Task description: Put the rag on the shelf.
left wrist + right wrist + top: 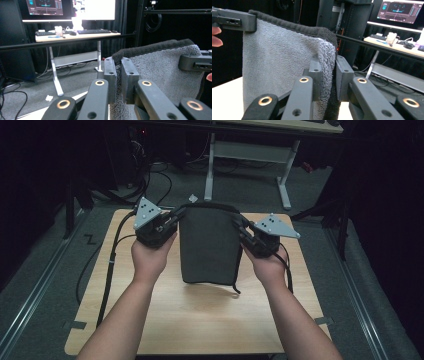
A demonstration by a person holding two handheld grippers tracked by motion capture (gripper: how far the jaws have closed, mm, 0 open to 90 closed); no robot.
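Note:
A dark grey towel [209, 247] hangs folded above the wooden table [200, 320], held up by its two top corners. My left gripper [176, 216] is shut on the towel's top left corner, and my right gripper [241, 227] is shut on its top right corner. In the left gripper view the jaws pinch the towel's [160, 72] edge, with my left gripper [119, 75] clamped on the fluffy cloth. In the right gripper view my right gripper [327, 75] clamps the towel [277, 62] the same way, and the other gripper shows at the top left. The towel's lower edge hangs just above the tabletop.
A desk with white legs [250, 160] stands beyond the table, with cables on the grey floor around it. In the left gripper view that desk [75, 36] carries a keyboard and monitors. A thin dark strap dangles from the towel's lower right corner [236, 289].

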